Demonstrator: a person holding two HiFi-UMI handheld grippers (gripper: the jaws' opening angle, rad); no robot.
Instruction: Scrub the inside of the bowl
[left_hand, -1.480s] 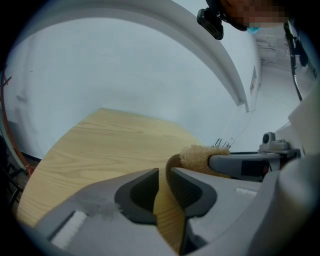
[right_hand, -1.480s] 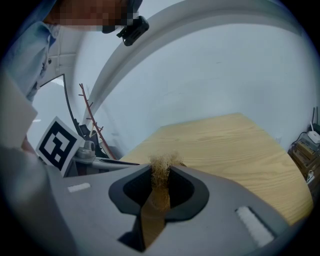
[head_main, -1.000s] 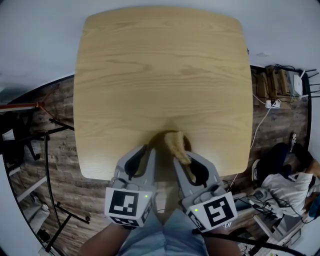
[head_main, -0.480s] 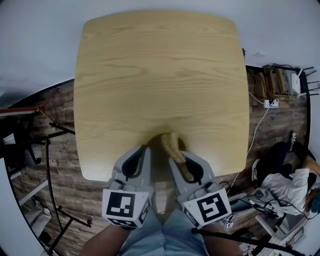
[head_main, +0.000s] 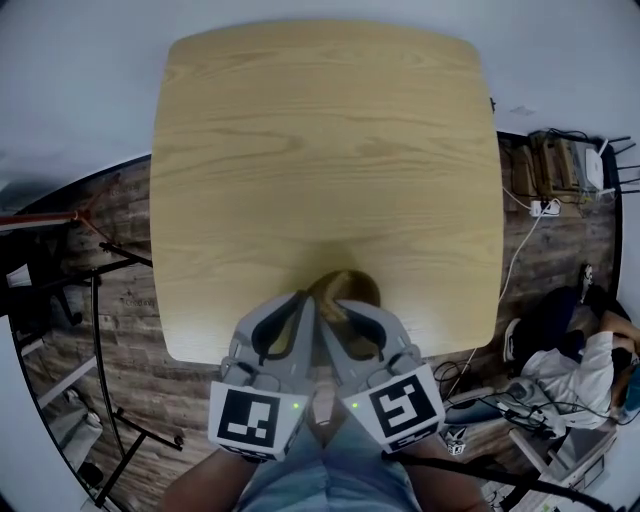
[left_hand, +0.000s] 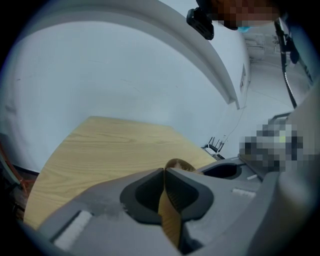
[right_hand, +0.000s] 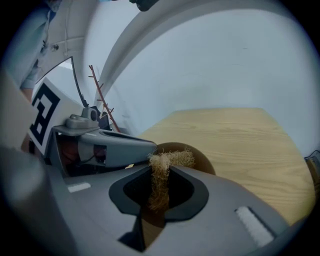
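Note:
A small brown bowl (head_main: 350, 287) sits at the near edge of the wooden table (head_main: 320, 150). My left gripper (head_main: 305, 303) is shut on the bowl's rim; in the left gripper view the thin brown wall (left_hand: 170, 212) runs between its closed jaws (left_hand: 164, 174). My right gripper (head_main: 333, 306) lies tight against the left one and is shut on a tan fibrous scrubber (right_hand: 161, 167). The scrubber's tuft hangs over the bowl (right_hand: 199, 156). In the head view both grippers cover the bowl's near half and hide the scrubber.
The person's arms and lap show below the grippers (head_main: 330, 470). Dark wood floor flanks the table, with a black stand (head_main: 100, 330) at left and cables and boxes (head_main: 555, 175) at right. A white wall rises behind the table.
My right gripper has swung left with the scrubber until it rests against the left gripper. The scrubber, plainly seen over the bowl before, is now hidden in the head view.

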